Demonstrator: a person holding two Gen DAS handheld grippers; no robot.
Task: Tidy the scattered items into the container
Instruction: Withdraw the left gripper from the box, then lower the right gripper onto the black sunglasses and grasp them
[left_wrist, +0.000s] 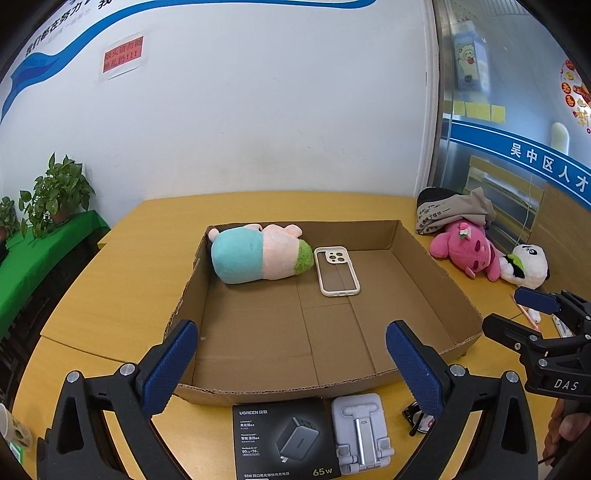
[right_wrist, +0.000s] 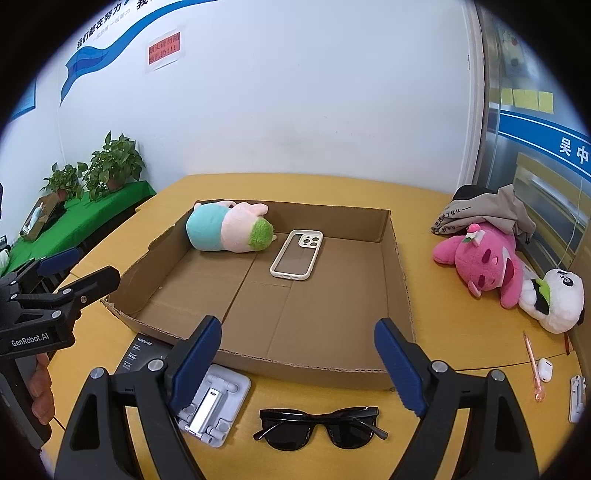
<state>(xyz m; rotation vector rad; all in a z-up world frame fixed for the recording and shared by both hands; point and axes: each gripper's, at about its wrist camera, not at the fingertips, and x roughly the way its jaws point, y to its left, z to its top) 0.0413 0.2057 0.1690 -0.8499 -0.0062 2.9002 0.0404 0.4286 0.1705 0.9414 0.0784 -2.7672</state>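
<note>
A shallow cardboard box (left_wrist: 436, 273) (right_wrist: 400, 266) sits mid-table. Inside lie a pastel plush (left_wrist: 255, 258) (right_wrist: 229, 230) and a white phone case (left_wrist: 337, 270) (right_wrist: 296, 254). In front of the box lie a black UGREEN charger box (left_wrist: 284, 439) (right_wrist: 146, 354), a grey phone stand (left_wrist: 361, 428) (right_wrist: 212, 406) and black sunglasses (right_wrist: 317, 428) (left_wrist: 415, 415). My left gripper (left_wrist: 291, 365) is open and empty above the box's near edge. My right gripper (right_wrist: 299, 363) is open and empty above the sunglasses.
At the right lie a pink plush (right_wrist: 484, 266) (left_wrist: 465, 251), a panda plush (right_wrist: 557, 299) (left_wrist: 528, 266), a grey cloth bag (right_wrist: 484, 212), a pink pen (right_wrist: 532, 365), a white earbud case (right_wrist: 546, 369) and a small white item (right_wrist: 576, 398). Potted plants (left_wrist: 55, 192) stand on a green-covered side table at left.
</note>
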